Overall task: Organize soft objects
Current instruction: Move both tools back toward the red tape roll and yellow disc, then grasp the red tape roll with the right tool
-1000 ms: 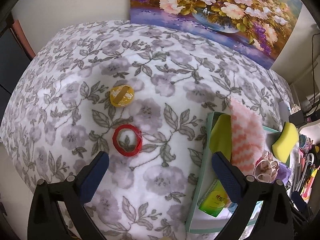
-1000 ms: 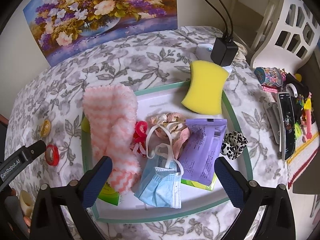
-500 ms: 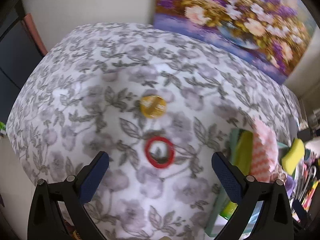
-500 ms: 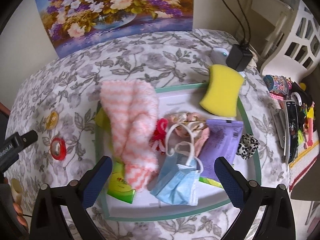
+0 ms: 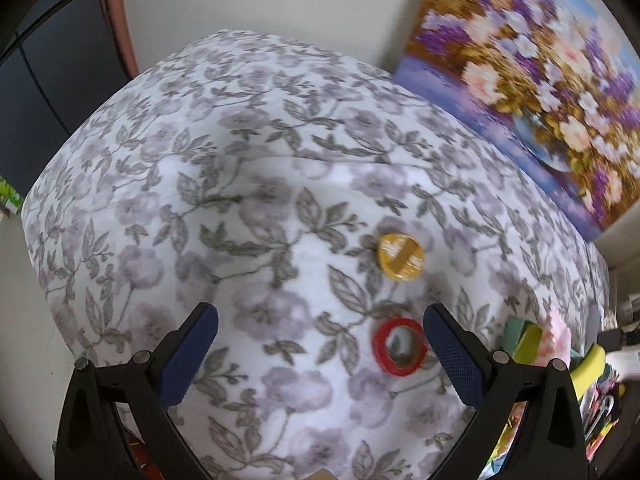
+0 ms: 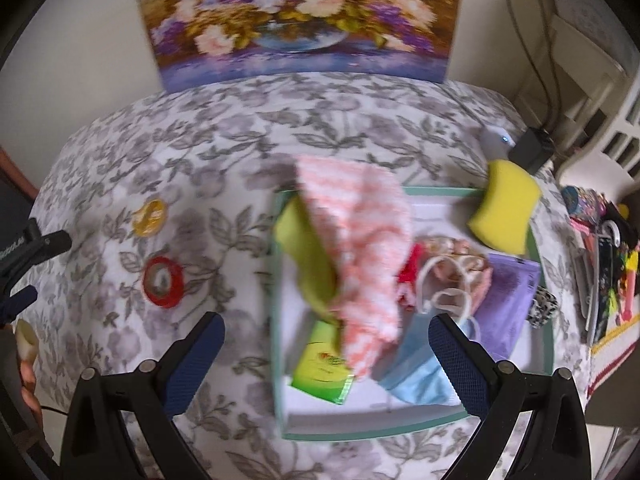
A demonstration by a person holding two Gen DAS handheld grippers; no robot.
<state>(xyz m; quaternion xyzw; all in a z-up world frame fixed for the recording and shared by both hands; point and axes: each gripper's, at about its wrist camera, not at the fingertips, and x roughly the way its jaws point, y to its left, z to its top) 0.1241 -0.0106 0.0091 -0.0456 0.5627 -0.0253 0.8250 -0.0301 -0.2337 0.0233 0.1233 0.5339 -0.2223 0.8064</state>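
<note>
Both tools are held with their jaws spread wide and nothing between them. The left gripper point(image 5: 320, 344) is aimed over the flowered cloth point(image 5: 240, 160); the red tape ring point(image 5: 399, 347) lies just inside its right-hand finger, and the yellow tape roll point(image 5: 400, 257) lies a little further ahead. The right gripper point(image 6: 326, 350) is held above the near left corner of the green-rimmed tray point(image 6: 545, 320), where the soft things are gathered: the pink striped cloth point(image 6: 360, 248) straight ahead between the fingers, the blue face mask point(image 6: 420, 372) beside the right finger, the purple packet point(image 6: 504, 304) beyond it, and the yellow sponge point(image 6: 504, 204) propped on the far right rim.

Several risks can be judged from here. Both views are smeared, so a grasp attempted now could be misplaced. The mask's loops are tangled among the scrunchies point(image 6: 456, 256), so more than one item might be dragged out together. The sponge could be tipped off the rim if the tray is jolted. The tape ring, being rigid, could be mistaken for a soft object.
</note>
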